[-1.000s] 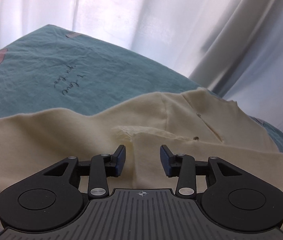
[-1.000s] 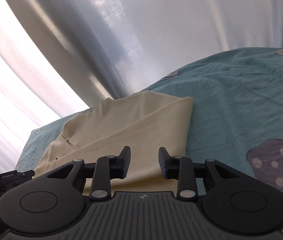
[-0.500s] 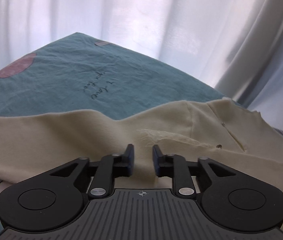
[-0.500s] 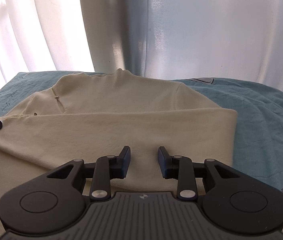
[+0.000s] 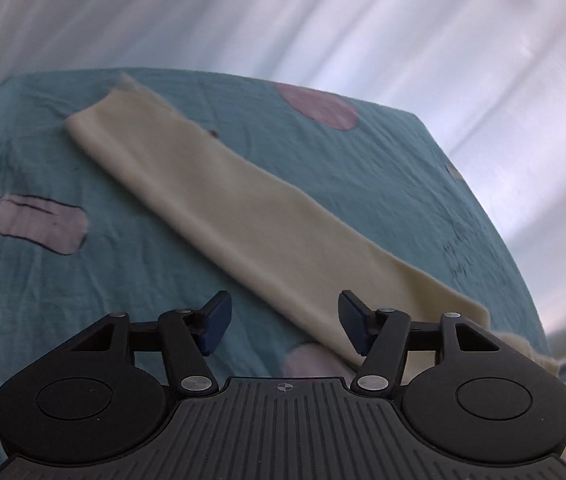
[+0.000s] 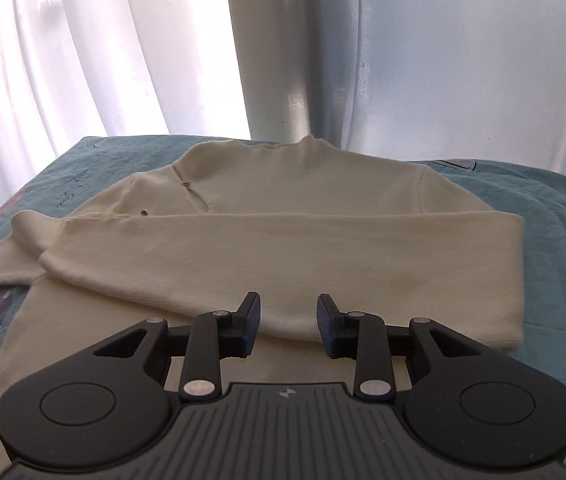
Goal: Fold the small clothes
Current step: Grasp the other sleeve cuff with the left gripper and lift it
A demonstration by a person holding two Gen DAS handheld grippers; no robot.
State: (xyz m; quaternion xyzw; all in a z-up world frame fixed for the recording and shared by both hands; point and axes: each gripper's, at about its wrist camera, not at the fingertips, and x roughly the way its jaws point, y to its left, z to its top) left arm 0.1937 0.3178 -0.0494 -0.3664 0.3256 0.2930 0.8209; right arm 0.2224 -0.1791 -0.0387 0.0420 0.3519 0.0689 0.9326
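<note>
A cream sweater (image 6: 307,184) lies flat on a teal bedsheet (image 6: 563,216), collar toward the curtain. One sleeve (image 6: 283,256) is folded across its chest. My right gripper (image 6: 287,324) hovers over the lower edge of that folded sleeve, jaws a little apart with nothing pinched. The other sleeve (image 5: 223,200) stretches straight out over the sheet, cuff at the far left. My left gripper (image 5: 283,324) is above its near end. Its jaws are opening, no cloth is between the pads, and the sleeve runs under the right finger (image 5: 353,322).
White curtains (image 6: 83,60) hang close behind the bed. The bed's far edge (image 5: 483,200) drops off to the right in the left wrist view. Pink patches (image 5: 315,106) are printed on the sheet.
The left gripper swung off the sweater's body out to the outstretched sleeve, and its jaws widened. The right gripper rolled level and now faces the sweater squarely over the folded sleeve.
</note>
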